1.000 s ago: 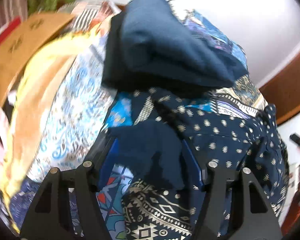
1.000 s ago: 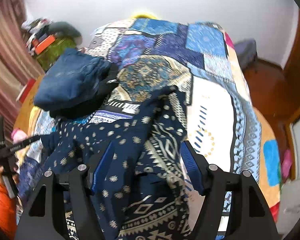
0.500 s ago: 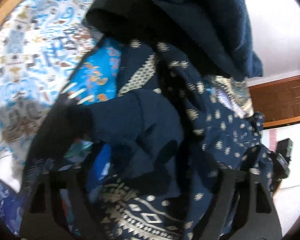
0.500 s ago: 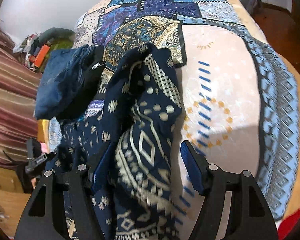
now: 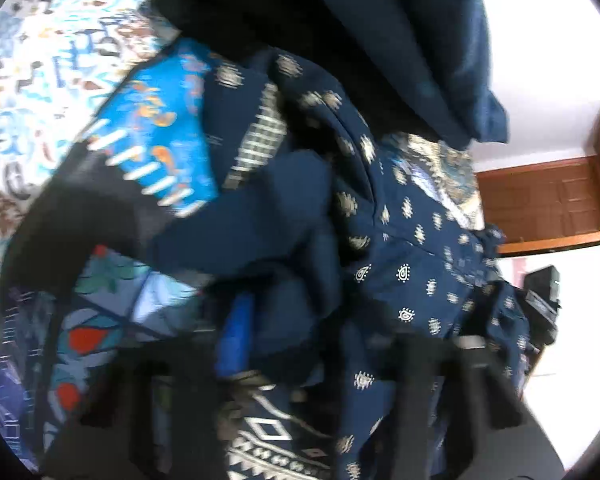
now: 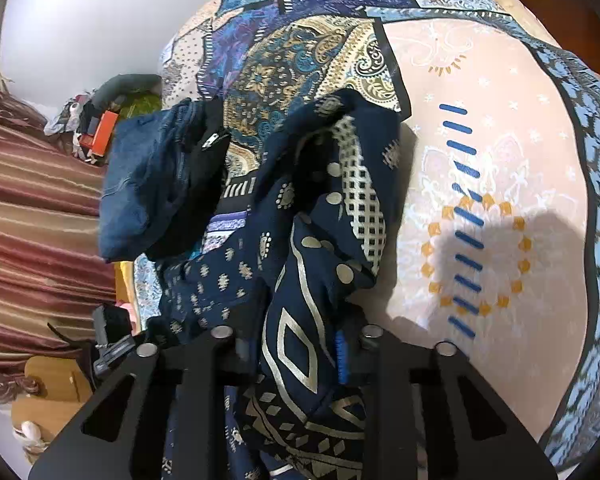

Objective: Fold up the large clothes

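Observation:
A large navy garment with cream prints [image 6: 324, 216] lies bunched on the patchwork bedspread [image 6: 500, 152]. My right gripper [image 6: 296, 352] is shut on a fold of it, the cloth bulging between the blue pads. In the blurred left wrist view the same garment [image 5: 412, 248] fills the middle, and my left gripper [image 5: 300, 336] is shut on a plain navy fold of it; one blue pad [image 5: 236, 332] shows, the other is hidden by cloth. The other gripper shows at the right edge [image 5: 540, 300].
A folded pile of blue denim and black clothes [image 6: 160, 184] lies just left of the garment, also at the top of the left wrist view [image 5: 380, 40]. A striped curtain [image 6: 32, 208] and clutter stand left of the bed. A wooden door [image 5: 548, 200] is beyond.
Both grippers have moved down and closer to the bed with the garment, and the right gripper's jaws have closed further on the cloth. The left wrist view has swung toward the folded pile.

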`<action>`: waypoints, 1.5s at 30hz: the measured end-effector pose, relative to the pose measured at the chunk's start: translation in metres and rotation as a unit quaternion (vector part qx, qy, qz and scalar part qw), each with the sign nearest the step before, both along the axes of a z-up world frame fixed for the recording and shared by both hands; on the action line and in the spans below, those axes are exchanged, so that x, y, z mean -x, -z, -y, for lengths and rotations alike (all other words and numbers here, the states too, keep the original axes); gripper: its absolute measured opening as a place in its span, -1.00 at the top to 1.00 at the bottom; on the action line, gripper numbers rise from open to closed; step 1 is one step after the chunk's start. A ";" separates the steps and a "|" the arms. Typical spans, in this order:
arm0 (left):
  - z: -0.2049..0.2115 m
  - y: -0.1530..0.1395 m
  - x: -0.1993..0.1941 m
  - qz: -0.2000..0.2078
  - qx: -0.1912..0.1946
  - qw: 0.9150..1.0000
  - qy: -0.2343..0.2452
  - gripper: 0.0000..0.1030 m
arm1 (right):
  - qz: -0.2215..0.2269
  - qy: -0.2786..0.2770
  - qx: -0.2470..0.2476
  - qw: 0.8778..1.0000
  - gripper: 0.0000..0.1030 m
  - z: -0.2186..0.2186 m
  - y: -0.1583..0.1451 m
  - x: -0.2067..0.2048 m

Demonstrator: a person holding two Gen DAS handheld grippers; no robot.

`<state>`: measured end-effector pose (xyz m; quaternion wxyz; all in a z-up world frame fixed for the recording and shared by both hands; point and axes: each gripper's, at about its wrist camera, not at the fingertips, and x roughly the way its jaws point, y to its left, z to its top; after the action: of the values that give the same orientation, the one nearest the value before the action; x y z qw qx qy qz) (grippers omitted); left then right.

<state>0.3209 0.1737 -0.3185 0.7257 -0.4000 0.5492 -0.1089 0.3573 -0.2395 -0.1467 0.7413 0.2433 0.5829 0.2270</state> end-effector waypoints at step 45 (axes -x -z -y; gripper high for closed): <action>0.097 -0.152 -0.105 0.177 -0.317 0.930 0.063 0.40 | 0.152 0.040 0.251 0.955 0.44 0.033 -0.037 -0.058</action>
<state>0.4261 0.0762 -0.1667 0.8919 -0.0879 0.4414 -0.0434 0.4157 -0.2729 -0.1095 0.8669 0.0349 0.4910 0.0780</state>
